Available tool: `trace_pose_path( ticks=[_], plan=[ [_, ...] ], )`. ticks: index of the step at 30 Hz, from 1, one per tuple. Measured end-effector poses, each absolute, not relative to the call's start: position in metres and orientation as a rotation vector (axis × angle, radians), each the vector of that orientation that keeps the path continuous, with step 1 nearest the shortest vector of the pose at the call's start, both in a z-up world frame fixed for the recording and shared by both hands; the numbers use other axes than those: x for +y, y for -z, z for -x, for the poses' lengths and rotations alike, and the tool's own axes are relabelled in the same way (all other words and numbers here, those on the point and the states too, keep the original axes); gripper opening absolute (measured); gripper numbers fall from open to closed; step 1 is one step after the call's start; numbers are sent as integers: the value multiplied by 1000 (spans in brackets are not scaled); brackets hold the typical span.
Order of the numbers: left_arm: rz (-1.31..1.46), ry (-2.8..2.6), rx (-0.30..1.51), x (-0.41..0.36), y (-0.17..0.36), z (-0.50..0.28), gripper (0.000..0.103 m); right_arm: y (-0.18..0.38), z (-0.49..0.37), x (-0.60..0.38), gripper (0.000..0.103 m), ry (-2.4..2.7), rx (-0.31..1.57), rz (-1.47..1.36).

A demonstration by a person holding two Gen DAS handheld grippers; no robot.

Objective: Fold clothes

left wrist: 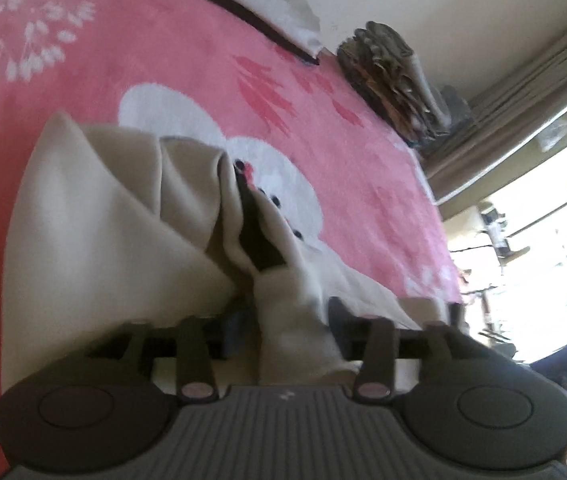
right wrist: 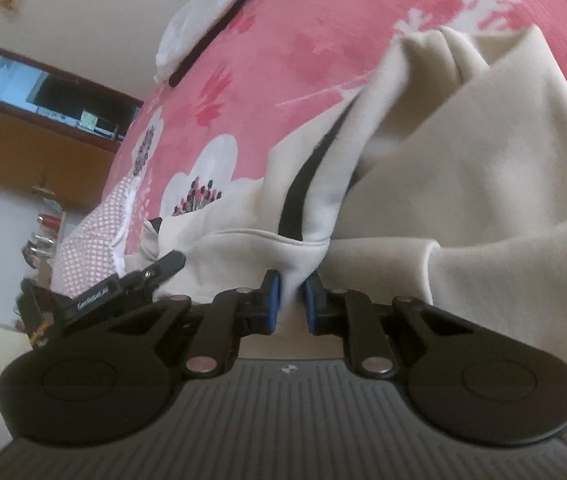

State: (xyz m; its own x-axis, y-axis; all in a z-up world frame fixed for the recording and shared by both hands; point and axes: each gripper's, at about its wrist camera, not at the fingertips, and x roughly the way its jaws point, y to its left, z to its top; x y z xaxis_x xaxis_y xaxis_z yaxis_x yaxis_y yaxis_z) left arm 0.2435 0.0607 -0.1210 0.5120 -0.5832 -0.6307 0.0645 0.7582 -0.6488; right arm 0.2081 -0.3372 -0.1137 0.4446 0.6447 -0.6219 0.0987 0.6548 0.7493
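Observation:
A cream garment (left wrist: 95, 220) with a black stripe (left wrist: 255, 236) lies bunched on the pink flowered bedcover (left wrist: 163, 60). A raised fold of it runs between the jaws of my left gripper (left wrist: 289, 312). The jaws stand apart, with thin gaps beside the cloth. In the right wrist view my right gripper (right wrist: 293, 292) is shut on the garment's hem, its blue pads pinching the edge just below the black stripe (right wrist: 303, 184). The rest of the garment (right wrist: 463, 160) piles up to the right. One finger of my left gripper (right wrist: 163, 266) shows at the left, against a corner of the cloth.
A white bundle with a dark strip (left wrist: 267, 4) lies at the far edge of the bed. Beside it sit a stack of folded fabrics (left wrist: 395, 80) and a curtain (left wrist: 523, 92) by a bright window. A pink dotted cloth (right wrist: 95, 232) lies near a wooden cabinet (right wrist: 31, 152).

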Motion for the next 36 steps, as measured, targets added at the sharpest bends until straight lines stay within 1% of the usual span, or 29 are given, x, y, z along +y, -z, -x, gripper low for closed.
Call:
trace_pose_path(
  ticks=[2, 4, 6, 7, 8, 9, 10, 12, 14, 16, 19, 21, 22, 23, 24, 26, 27, 28, 30, 33, 34, 36],
  plan=[
    [619, 441, 971, 64, 119, -235, 53, 114, -208, -339, 12, -395, 1082, -838],
    [622, 457, 985, 64, 120, -230, 49, 115, -206, -343, 12, -404, 1086, -864],
    [637, 441, 1021, 62, 125, -230, 35, 117, -204, -344, 12, -406, 1094, -891],
    [648, 429, 1037, 62, 128, -231, 30, 118, -204, -345, 12, -405, 1100, -902],
    [671, 421, 1051, 62, 132, -232, 18, 119, -204, -344, 12, -404, 1104, -913],
    [709, 417, 1053, 62, 134, -233, 14, 120, -205, -344, 12, -403, 1106, -923],
    [748, 421, 1022, 64, 132, -233, 13, 120, -206, -343, 11, -402, 1106, -935],
    [822, 474, 893, 71, 123, -228, 12, 115, -205, -344, 11, -419, 1084, -957],
    [833, 503, 826, 74, 121, -223, 12, 109, -203, -346, 10, -437, 1057, -962],
    [778, 492, 900, 69, 132, -221, 13, 107, -201, -345, 10, -438, 1055, -930],
    [626, 452, 976, 58, 142, -214, 16, 120, -199, -341, 10, -411, 1095, -845],
    [538, 423, 969, 53, 136, -208, 20, 126, -199, -339, 8, -399, 1113, -796],
    [498, 408, 949, 52, 129, -204, 24, 125, -199, -338, 10, -404, 1109, -785],
    [458, 392, 929, 50, 122, -200, 32, 122, -198, -338, 14, -409, 1109, -772],
    [418, 377, 909, 49, 116, -197, 36, 117, -197, -337, 18, -413, 1112, -747],
    [331, 346, 862, 47, 101, -188, 36, 100, -192, -335, 35, -402, 1106, -652],
    [271, 329, 818, 46, 90, -181, 36, 90, -187, -333, 40, -391, 1092, -585],
    [224, 316, 775, 44, 82, -174, 36, 79, -181, -330, 42, -370, 1067, -495],
    [136, 305, 696, 36, 69, -172, 36, 55, -165, -322, 42, -345, 973, -283],
    [66, 351, 651, 8, 63, -179, 37, 33, -152, -295, 40, -395, 797, -22],
    [36, 369, 682, -3, 73, -184, 39, 34, -152, -283, 40, -434, 757, 44],
    [-27, 405, 743, -23, 91, -193, 50, 34, -152, -259, 40, -510, 676, 176]
  ],
)
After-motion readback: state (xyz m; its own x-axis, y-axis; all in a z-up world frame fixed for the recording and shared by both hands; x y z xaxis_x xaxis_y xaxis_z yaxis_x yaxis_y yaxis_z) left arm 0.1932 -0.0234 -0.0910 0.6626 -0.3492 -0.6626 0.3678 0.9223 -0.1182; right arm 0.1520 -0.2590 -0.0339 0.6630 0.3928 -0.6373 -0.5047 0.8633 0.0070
